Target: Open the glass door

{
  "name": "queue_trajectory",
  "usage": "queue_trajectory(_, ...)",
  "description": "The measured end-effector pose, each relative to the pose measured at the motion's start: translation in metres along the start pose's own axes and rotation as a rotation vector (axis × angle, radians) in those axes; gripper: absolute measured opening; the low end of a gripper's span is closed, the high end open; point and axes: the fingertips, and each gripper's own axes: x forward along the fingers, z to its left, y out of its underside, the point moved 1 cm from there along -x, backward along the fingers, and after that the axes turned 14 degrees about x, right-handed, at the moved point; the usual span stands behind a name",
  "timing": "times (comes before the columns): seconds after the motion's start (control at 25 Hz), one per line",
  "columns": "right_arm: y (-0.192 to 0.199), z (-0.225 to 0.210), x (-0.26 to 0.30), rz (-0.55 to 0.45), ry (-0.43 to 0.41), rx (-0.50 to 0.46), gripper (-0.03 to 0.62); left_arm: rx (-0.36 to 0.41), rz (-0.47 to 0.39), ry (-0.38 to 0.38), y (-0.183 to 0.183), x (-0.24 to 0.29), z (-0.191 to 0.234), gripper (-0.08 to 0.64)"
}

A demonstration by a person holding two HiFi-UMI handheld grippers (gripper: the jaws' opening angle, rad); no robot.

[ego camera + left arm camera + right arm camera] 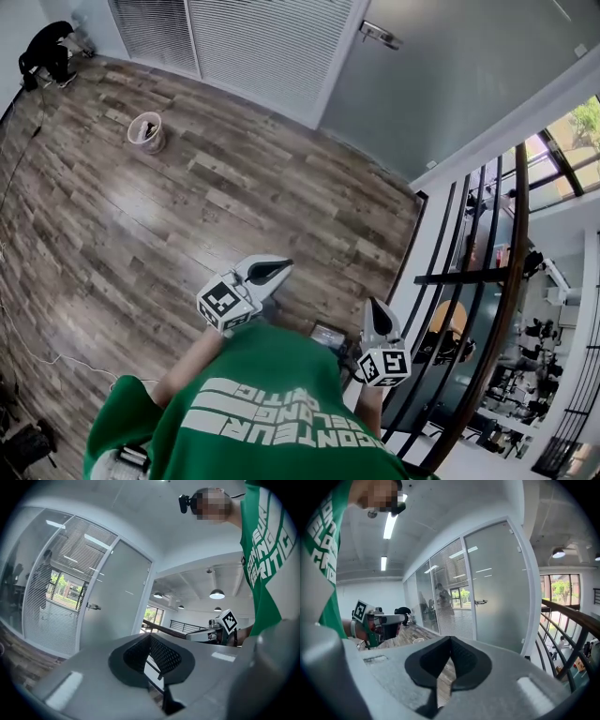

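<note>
"So, what do we enter nearest us?"

"Item one, left gripper (pixel 277 269): jaws closed tip to tip, nothing between them. Item two, right gripper (pixel 376 311): likewise closed and empty. We hold both out in front of our green shirt (pixel 262 412), well apart from the door."

"And beyond them?"

"Item three, wood-plank floor (pixel 187 197), running from us to the far wall. Item four, black railing (pixel 459 277) with a wooden handrail (pixel 509 300), close on our right. Item five, small round bin (pixel 145 131), standing on the floor left of our line to the door. Item six, slatted blinds (pixel 253 42) in the glass wall. Item seven, frosted glass door (pixel 450 84), farthest off, right of the blinds. It sits closed in line with that wall, with its metal handle (pixel 380 35) on the edge next to the blinds."
</note>
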Motion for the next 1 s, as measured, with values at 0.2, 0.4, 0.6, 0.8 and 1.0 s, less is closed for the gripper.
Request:
queue_trajectory(0.2,-0.017,0.005,0.036,-0.013,0.007,-0.001,-0.008,-0.003,0.006,0.009,-0.002,0.008,0.039,0.015)
queue_trajectory(0.4,-0.024,0.002,0.053,-0.004,0.045,0.001,-0.006,-0.016,-0.013,0.032,-0.004,0.025,0.071,0.015)
queue_trajectory(0.6,-0.03,-0.006,0.055,-0.016,0.105,0.013,-0.008,-0.034,-0.016,0.089,-0.001,0.046,0.081,0.015)
queue_trajectory(0.8,-0.025,-0.023,0.049,-0.026,0.164,0.04,-0.006,-0.039,-0.001,0.156,0.009,0.07,0.075,0.015)
queue_trajectory(1.0,-0.028,-0.047,0.06,-0.032,0.188,0.064,-0.008,-0.037,0.004,0.2,0.006,0.104,0.079,0.015)
